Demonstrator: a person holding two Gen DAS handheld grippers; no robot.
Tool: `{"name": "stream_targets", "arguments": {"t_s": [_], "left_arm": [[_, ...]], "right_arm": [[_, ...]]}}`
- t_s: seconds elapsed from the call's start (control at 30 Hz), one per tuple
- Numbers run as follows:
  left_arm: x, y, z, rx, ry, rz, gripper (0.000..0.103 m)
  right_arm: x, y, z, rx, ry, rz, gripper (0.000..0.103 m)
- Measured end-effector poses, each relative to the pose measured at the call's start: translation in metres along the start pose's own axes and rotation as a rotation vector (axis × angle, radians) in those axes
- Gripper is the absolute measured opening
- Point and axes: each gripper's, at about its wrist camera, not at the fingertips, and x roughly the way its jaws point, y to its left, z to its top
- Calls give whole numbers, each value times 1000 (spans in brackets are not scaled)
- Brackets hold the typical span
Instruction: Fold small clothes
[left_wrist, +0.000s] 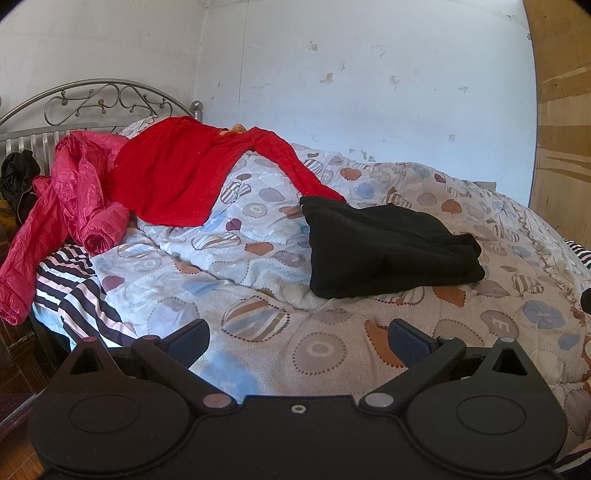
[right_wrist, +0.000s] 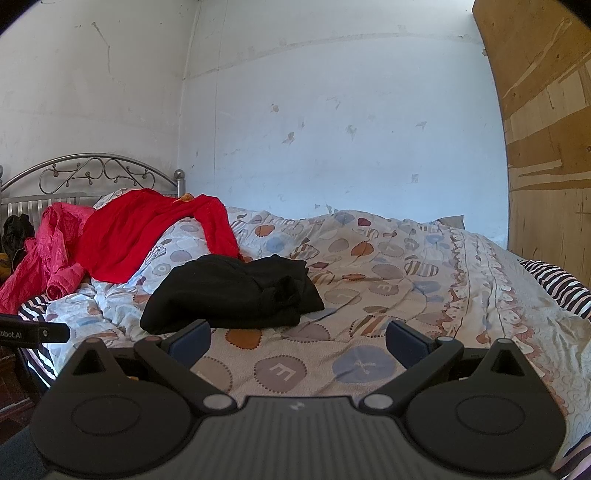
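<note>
Ahead of left gripper: black garment matt fleecy cloth; pink jacket glossy crinkled; headboard shiny metal.

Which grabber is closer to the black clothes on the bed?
Right, probably. The right gripper hangs open just short of the black clothes; the left gripper, also open, sits farther back, with bare quilt between.

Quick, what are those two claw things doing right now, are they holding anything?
Left gripper: jaws open, holding nothing, above the quilt.
Right gripper: jaws open, holding nothing.
</note>
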Motion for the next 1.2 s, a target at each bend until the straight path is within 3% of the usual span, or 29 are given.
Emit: {"name": "stream_targets", "arguments": {"t_s": [0.8, 1.2], "left_arm": [[-1, 1, -2, -14, 0, -9, 102], [-2, -1, -5, -5, 15, 46, 102]], "right_arm": [[0, 1, -1, 1, 6, 0, 103], [-1, 0, -2, 16, 5, 1, 103]]}}
